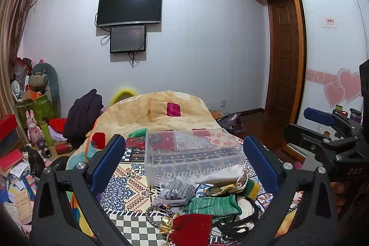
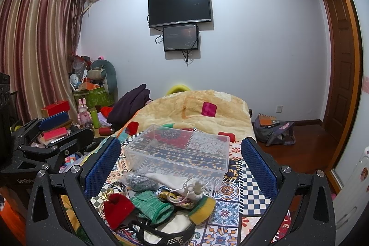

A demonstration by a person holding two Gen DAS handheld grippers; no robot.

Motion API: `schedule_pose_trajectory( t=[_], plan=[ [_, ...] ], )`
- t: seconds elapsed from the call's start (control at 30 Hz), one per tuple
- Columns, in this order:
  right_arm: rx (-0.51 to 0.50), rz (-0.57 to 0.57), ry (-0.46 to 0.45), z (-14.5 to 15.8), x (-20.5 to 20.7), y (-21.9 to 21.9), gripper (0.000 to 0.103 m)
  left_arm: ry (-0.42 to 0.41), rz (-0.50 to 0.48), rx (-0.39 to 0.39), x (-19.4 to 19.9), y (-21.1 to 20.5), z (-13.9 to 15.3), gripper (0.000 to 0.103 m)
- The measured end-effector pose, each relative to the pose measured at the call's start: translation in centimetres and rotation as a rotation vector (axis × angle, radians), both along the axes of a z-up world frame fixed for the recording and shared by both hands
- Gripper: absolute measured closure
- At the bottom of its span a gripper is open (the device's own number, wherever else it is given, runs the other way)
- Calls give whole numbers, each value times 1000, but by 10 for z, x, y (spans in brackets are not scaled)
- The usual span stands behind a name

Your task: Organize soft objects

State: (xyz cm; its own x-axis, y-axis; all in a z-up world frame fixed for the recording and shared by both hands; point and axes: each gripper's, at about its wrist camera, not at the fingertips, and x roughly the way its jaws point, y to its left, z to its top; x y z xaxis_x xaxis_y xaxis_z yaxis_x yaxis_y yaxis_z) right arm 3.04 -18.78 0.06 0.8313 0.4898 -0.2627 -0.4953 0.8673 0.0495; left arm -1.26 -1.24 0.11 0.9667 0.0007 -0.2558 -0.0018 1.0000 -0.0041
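Note:
A heap of soft things lies on the patterned bed cover: a red velvet pouch (image 1: 192, 226) (image 2: 118, 206), a green knit piece (image 1: 213, 204) (image 2: 152, 205), a white drawstring pouch (image 1: 221, 175) (image 2: 182, 183), a dark mesh bag (image 1: 176, 191) (image 2: 139, 180), a yellow-green sponge (image 2: 203, 208) and a black-strapped cloth item (image 2: 161, 231). Behind it stands a clear plastic box (image 1: 191, 150) (image 2: 180, 151), empty. My left gripper (image 1: 184, 167) is open above the heap, holding nothing. My right gripper (image 2: 180, 167) is open above the heap, holding nothing.
A folded beige quilt (image 1: 156, 112) lies at the far end of the bed. Boxes, plush toys and papers crowd the floor at left (image 1: 27, 142). A backpack (image 2: 274, 130) lies on the wooden floor at right. Wardrobe door (image 1: 332, 38) at right.

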Motion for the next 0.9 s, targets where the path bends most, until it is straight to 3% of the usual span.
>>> schedule_pose_trajectory(
  t=[0.4, 0.73, 0.9],
  plan=[
    [-2, -9, 10, -4, 5, 0, 0, 16, -14, 8, 1, 0, -1, 0],
    [-76, 1, 114, -27, 25, 2, 0, 174, -9, 85, 23, 9, -43, 0],
    [-107, 18, 217, -52, 43, 0, 6, 296, -10, 70, 46, 20, -73, 19]
  ],
)
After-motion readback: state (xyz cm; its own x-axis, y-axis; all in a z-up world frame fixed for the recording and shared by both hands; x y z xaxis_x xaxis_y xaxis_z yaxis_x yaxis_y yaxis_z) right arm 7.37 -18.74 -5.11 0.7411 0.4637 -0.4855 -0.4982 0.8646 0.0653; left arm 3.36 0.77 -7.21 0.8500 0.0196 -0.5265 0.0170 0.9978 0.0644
